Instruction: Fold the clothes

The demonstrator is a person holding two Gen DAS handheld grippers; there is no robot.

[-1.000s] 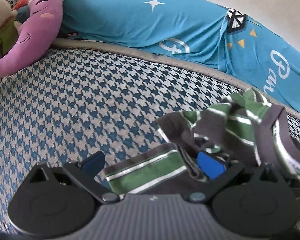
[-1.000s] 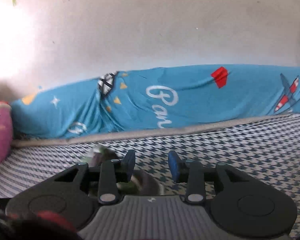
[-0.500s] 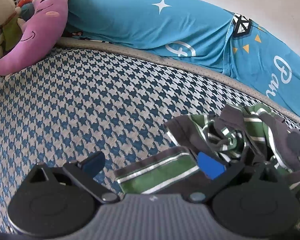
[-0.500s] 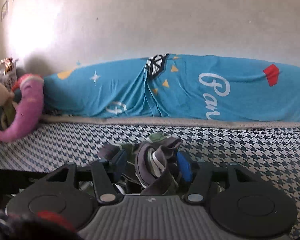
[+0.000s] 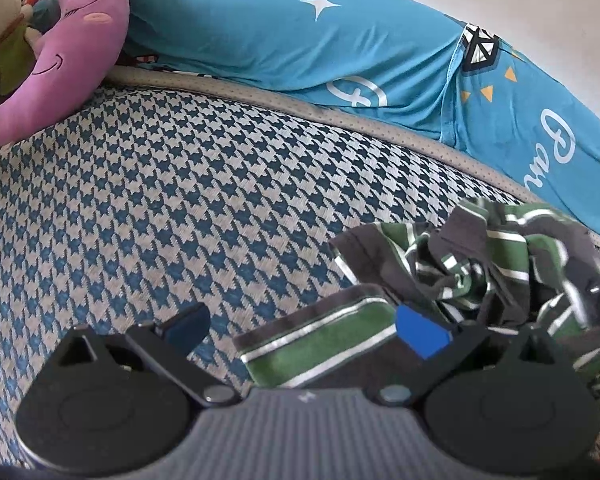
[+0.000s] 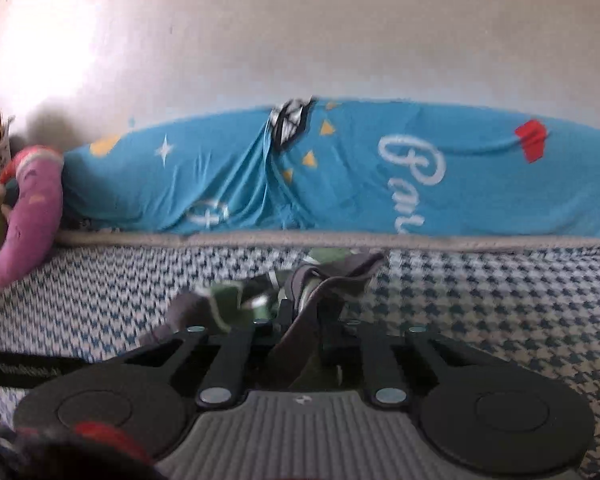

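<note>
Left gripper [image 5: 302, 330]: jaws spread, straddling flat hem of shirt [image 5: 480, 264]. Right gripper [image 6: 300, 322]: jaws pinching grey fold. Shirt bunched on bed [image 5: 180, 184], short of pillow [image 5: 300, 32]. Risk: right pulls alone, crumpled layers drag, fold skews.
</note>
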